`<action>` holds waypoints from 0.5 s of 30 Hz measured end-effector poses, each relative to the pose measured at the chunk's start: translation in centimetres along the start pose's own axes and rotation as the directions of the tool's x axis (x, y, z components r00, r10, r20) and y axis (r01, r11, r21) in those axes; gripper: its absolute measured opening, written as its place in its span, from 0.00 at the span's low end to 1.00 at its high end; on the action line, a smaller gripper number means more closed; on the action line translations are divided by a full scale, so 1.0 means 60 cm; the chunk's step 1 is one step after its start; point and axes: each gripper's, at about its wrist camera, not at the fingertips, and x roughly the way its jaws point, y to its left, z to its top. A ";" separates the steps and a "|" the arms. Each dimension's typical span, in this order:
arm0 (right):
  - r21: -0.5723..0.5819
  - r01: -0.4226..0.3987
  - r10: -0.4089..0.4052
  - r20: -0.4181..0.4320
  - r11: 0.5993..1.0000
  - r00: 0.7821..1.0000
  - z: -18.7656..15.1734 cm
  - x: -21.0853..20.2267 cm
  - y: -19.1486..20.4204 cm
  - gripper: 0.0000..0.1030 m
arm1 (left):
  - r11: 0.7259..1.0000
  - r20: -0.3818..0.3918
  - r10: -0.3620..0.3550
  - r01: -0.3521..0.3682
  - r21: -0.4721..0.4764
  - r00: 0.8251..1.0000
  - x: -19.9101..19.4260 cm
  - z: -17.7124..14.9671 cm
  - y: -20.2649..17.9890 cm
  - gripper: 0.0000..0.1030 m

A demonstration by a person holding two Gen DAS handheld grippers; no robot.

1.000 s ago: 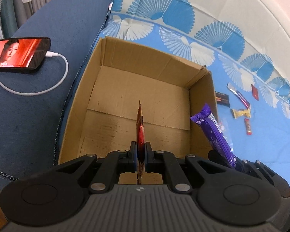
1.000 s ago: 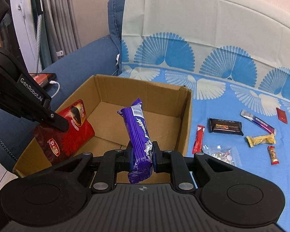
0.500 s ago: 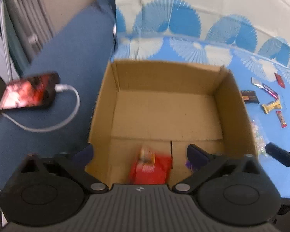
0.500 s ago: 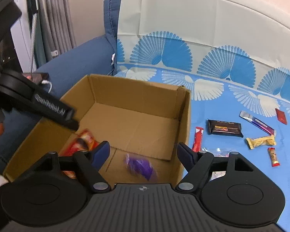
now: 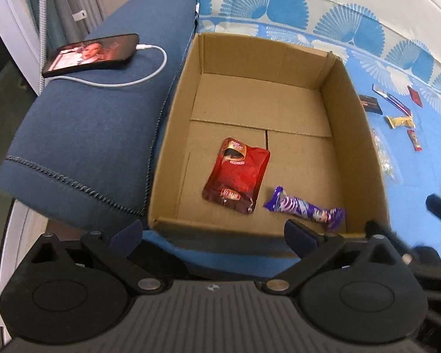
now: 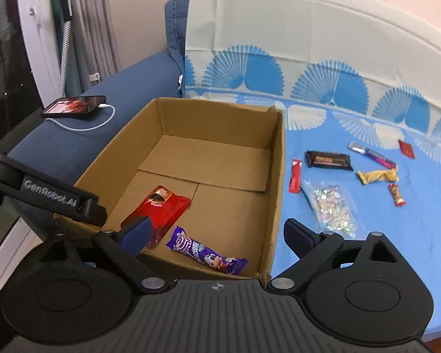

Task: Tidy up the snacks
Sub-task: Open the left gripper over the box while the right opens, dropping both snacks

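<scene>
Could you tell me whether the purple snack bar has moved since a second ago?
Yes. The purple snack bar was held upright above the cardboard box; now it lies flat on the box floor by the near wall, beside the red pouch.

open-topped box [image 5: 352, 135] – far floor bare, red pouch [image 5: 238, 176] and purple bar [image 5: 304, 207] near front wall

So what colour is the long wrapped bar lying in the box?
Purple wrapped bar, clearest in the right wrist view.
</scene>
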 end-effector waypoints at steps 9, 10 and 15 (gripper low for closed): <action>-0.034 0.002 0.000 0.065 0.999 0.998 -0.022 -0.079 0.019 0.96 | 1.000 0.062 -0.027 0.027 0.000 0.998 -0.071 -0.047 -0.012 1.00; -0.044 0.005 -0.001 0.073 0.999 0.997 -0.023 -0.086 0.020 0.96 | 1.000 0.070 -0.028 0.028 -0.002 0.997 -0.077 -0.054 -0.012 1.00; -0.069 0.018 -0.009 0.120 0.997 0.993 -0.033 -0.125 0.020 0.97 | 0.999 0.099 -0.031 0.032 -0.017 0.995 -0.105 -0.084 -0.009 1.00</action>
